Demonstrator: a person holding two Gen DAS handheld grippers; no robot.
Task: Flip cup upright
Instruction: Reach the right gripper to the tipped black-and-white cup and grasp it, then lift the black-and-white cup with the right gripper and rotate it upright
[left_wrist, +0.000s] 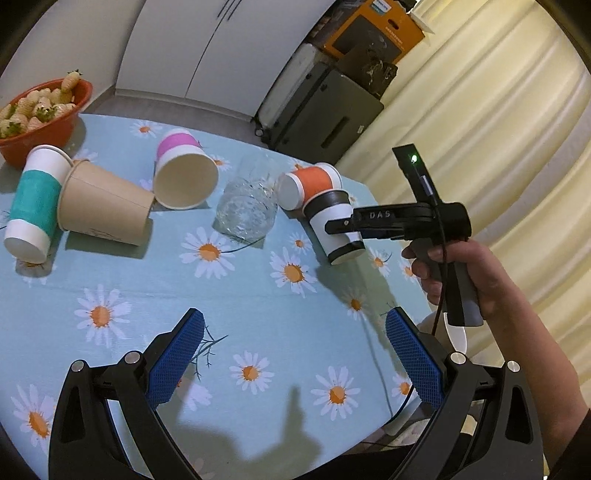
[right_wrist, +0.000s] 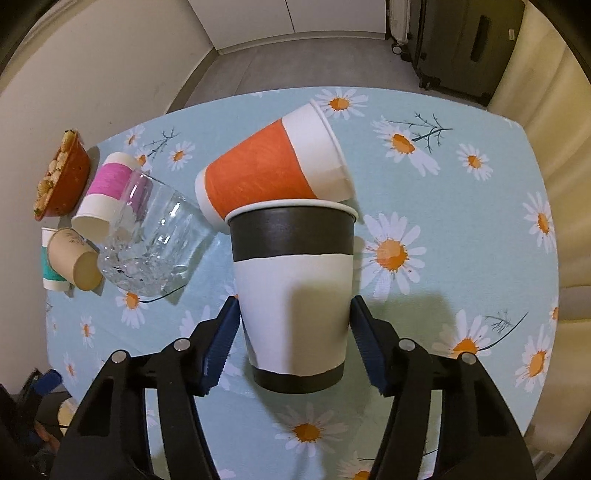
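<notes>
A white paper cup with black bands (right_wrist: 293, 295) sits between the fingers of my right gripper (right_wrist: 293, 332), which is shut on its white middle. The cup is tilted, its rim up and away from me, its base lifted off the cloth. In the left wrist view the same cup (left_wrist: 332, 225) is held by the right gripper (left_wrist: 341, 226) at the table's right side. An orange-banded cup (right_wrist: 273, 170) lies on its side just behind it, touching its rim. My left gripper (left_wrist: 293, 354) is open and empty above the near part of the table.
A clear glass (left_wrist: 245, 210) lies on its side mid-table. A pink-banded cup (left_wrist: 183, 173), a brown cup (left_wrist: 103, 206) and a teal-banded cup (left_wrist: 33, 206) lie tipped to the left. An orange bowl of pale strawberries (left_wrist: 40, 114) stands at far left. The daisy tablecloth (left_wrist: 258, 332) covers the table.
</notes>
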